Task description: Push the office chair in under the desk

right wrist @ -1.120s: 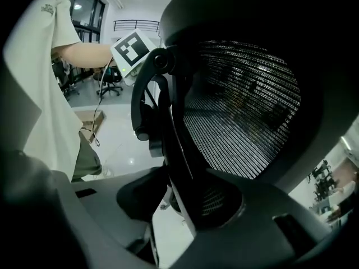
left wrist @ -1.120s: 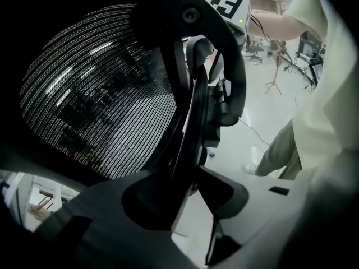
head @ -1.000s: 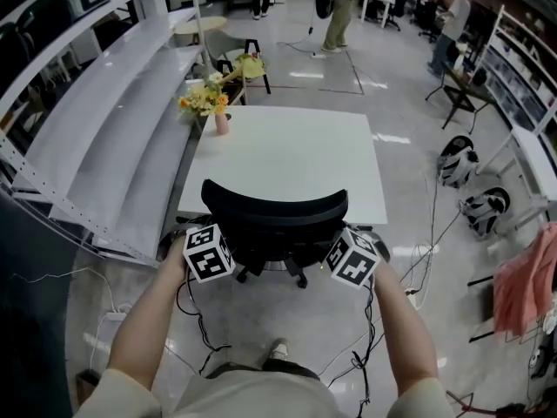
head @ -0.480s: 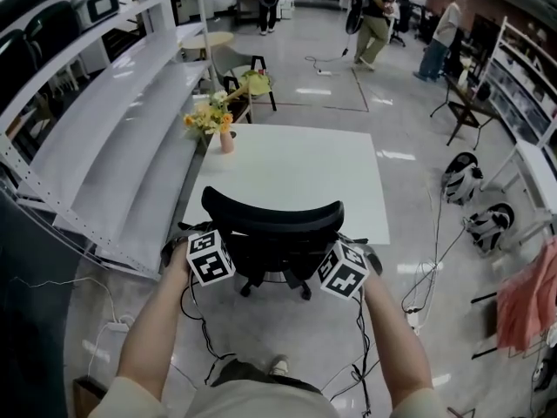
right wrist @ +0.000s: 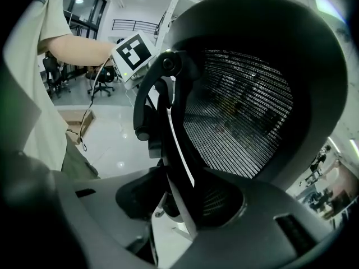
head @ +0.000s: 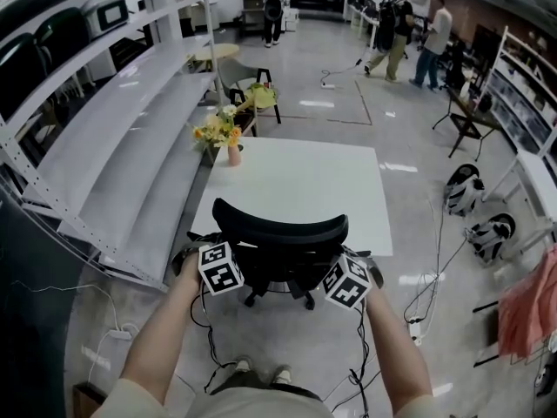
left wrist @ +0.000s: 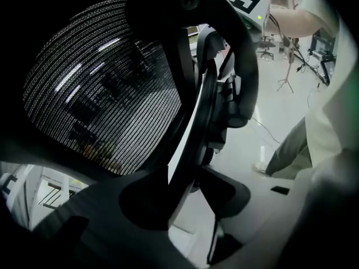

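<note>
A glossy grey workshop floor (head: 287,347) lay around a white desk (head: 300,185), with long white shelving (head: 122,146) at its nine o'clock. The left gripper (left wrist: 190,206) had its jaws apart and just widening, astride the backrest rim at eight o'clock on the black office chair (head: 280,233), while the right gripper (right wrist: 168,206) straddled the four o'clock rim, its jaws likewise spread. The chair stood at the desk's six o'clock edge, its wheeled base out on the floor.
</note>
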### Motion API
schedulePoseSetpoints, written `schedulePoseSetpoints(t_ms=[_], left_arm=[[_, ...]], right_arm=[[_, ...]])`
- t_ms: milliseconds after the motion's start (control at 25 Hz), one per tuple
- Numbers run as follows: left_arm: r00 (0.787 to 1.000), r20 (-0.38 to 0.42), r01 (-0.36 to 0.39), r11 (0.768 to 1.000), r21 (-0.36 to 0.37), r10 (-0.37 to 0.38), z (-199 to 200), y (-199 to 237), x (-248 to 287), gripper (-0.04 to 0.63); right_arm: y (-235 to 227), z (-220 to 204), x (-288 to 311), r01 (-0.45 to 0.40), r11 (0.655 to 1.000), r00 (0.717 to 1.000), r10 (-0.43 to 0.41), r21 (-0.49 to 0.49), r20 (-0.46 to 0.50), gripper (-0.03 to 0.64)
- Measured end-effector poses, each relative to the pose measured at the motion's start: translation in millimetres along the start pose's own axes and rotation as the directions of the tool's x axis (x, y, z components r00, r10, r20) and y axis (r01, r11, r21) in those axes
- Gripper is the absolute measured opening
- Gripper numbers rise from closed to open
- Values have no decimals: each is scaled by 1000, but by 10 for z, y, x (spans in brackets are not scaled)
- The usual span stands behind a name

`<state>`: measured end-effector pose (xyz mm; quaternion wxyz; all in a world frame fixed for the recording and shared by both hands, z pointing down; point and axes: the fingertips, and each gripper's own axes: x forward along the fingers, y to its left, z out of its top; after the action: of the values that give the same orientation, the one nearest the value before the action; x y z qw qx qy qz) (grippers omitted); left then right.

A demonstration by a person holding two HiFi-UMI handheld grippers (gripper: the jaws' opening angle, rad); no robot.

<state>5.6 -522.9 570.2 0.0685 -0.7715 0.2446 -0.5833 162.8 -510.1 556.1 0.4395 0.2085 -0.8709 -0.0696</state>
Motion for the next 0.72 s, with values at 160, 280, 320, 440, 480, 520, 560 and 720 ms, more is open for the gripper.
schedulePoseSetpoints(t_ms=[160,280,320,440,480,520,560,720], left_arm=[[1000,21,-18,999,41,17,-9,-18,-14,179],[998,34,-55,996,72,52,-31,-24,-16,181],[997,44,-61,996,72,58,-21,-29,-25,184],[995,79,-71,996,54,66,-11,-45,-72,244],[993,92,-79,996,45,75,-7,-47,-109,256],[990,109,-89,995,33,85,5,-45,-164,253],[987,131,-95,995,16,92,26,-44,-230,247],[967,230,-94,992,-79,110,88,-65,-464,221]], right_arm=[[-15,0,-22,57,998,998,-57,42,4,175],[-20,38,-83,112,988,993,-115,106,20,185],[-26,65,-119,126,983,991,-132,133,32,178],[-21,155,-237,152,966,983,-170,210,67,142],[-3,177,-272,159,961,981,-180,226,74,138],[14,198,-308,168,956,978,-192,240,81,133],[26,221,-349,178,950,975,-206,256,88,126],[24,384,-593,223,903,946,-292,366,144,58]])
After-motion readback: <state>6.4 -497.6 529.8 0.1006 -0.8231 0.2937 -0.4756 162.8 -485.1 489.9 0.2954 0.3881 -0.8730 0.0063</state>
